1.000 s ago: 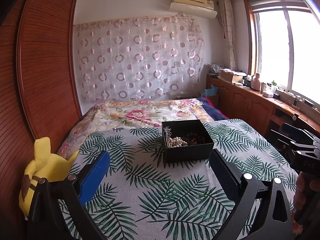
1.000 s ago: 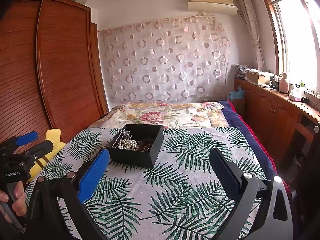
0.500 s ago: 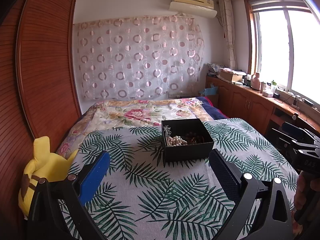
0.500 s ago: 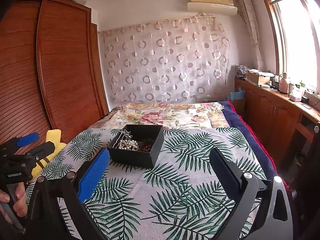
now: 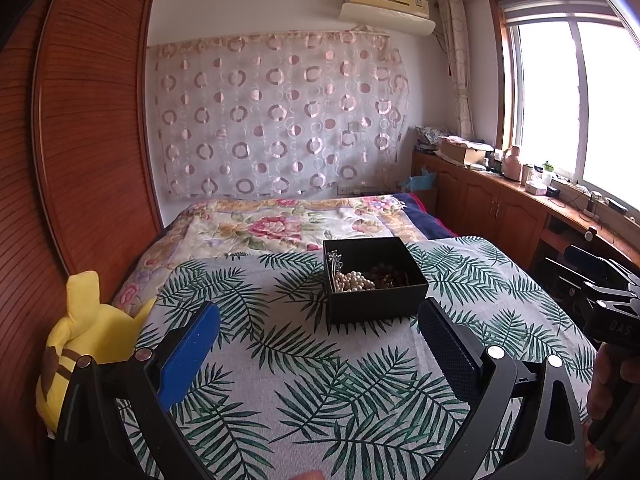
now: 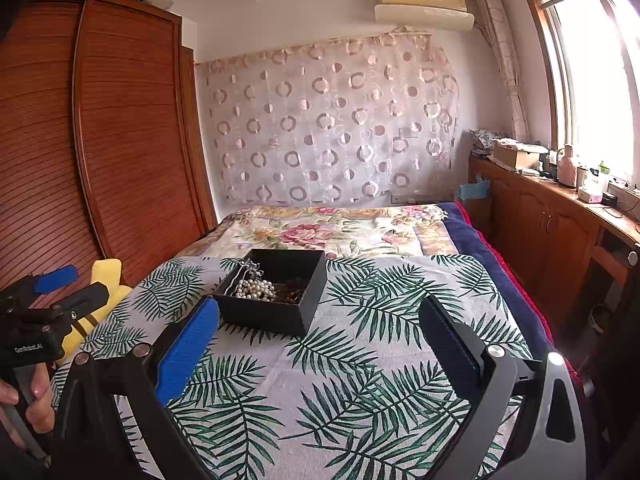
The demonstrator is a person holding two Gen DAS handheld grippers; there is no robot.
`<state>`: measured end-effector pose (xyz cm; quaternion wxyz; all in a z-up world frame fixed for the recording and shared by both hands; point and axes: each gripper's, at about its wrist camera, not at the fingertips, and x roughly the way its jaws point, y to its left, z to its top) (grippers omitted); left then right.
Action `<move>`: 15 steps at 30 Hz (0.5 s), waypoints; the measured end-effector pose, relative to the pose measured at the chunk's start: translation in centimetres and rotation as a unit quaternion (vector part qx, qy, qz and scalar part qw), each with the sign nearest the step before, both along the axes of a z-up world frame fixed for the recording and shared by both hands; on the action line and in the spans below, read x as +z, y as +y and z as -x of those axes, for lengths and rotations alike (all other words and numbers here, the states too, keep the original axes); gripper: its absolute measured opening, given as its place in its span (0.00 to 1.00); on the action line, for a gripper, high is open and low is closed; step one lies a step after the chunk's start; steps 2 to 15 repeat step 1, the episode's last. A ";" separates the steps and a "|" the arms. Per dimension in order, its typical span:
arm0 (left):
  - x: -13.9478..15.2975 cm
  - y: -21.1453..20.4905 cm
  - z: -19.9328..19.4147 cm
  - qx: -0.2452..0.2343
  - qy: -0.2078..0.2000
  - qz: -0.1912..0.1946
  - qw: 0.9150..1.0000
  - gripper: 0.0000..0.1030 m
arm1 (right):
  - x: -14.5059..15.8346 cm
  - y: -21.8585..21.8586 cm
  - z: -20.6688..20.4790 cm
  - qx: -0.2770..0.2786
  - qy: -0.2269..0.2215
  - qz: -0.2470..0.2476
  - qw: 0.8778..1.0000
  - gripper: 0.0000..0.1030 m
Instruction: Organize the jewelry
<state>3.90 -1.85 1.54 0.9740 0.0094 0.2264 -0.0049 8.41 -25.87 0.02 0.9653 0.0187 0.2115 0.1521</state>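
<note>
Two grippers hover over the bed, both with jaws spread wide and holding nothing: my left gripper (image 5: 318, 330) and my right gripper (image 6: 318, 330). The black jewelry box (image 5: 374, 278) sits on the leaf-print cloth (image 5: 320, 380) at 12 o'clock. I make out white pearls (image 5: 352, 281); the darker pieces beside them blur together. "GenRobot.AI" reads on the left handle.

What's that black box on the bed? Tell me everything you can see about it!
The black box is square, has no lid on and looks like stiff card. It sits flat on the palm-leaf cloth, with neither gripper touching it. Inside lie white pearl beads, some dark brownish beads, and a silvery piece leaning on its left wall.
</note>
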 end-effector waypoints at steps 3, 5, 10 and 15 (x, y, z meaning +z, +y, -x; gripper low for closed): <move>0.0 0.0 0.0 0.000 -0.001 0.000 1.000 0.93 | 0.0 0.0 0.0 0.000 0.000 0.000 1.000 0.98; 0.0 0.0 0.0 0.000 -0.001 0.000 1.000 0.93 | 0.0 0.0 0.0 0.000 0.000 0.000 1.000 0.98; 0.0 0.0 0.0 0.000 -0.001 0.000 1.000 0.93 | 0.0 0.0 0.0 0.000 0.000 0.000 1.000 0.98; 0.0 0.0 0.0 0.000 -0.001 0.000 1.000 0.93 | 0.0 0.0 0.0 0.000 0.000 0.000 1.000 0.98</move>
